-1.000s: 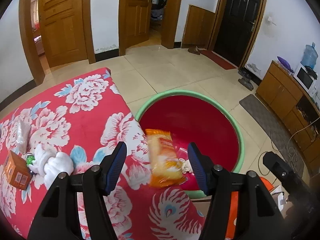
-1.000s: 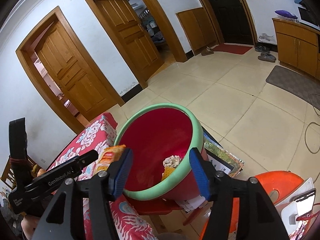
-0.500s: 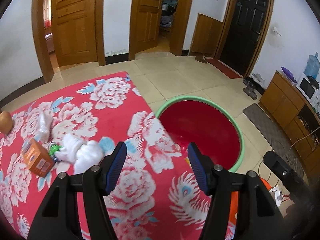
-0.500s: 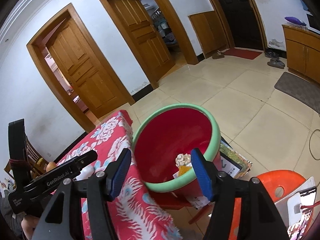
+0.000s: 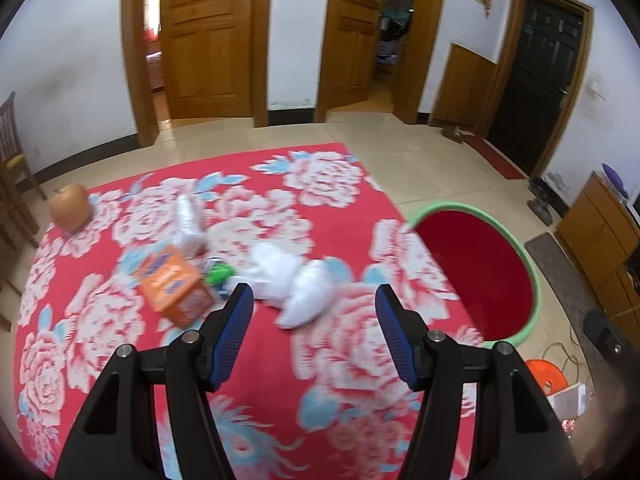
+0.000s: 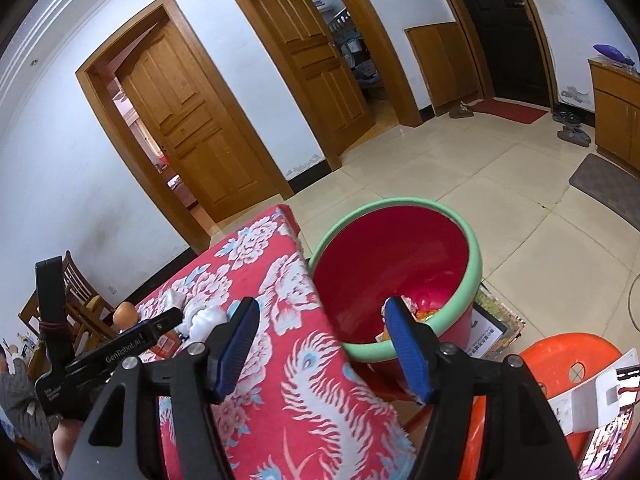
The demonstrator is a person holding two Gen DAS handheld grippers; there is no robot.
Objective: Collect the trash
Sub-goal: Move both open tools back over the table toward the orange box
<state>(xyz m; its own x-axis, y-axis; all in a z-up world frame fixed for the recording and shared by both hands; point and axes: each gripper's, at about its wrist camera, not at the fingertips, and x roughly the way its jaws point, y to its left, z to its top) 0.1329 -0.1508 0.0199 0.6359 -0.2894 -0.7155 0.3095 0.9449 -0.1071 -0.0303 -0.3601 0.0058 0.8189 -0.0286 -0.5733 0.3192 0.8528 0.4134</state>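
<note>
A red tablecloth patterned with white peonies and pale blue leaves is seen, with a white feather-like motif near its edge. A red basin is rimmed in mint green. An orange carton printed with blue and white is shown beside a bright green scrap and crumpled white plastic. An orange-brown fruit is visible. Black bodies and blue ribbed pads are displayed by the left gripper and the right gripper. An orange-red stool is seen.
</note>
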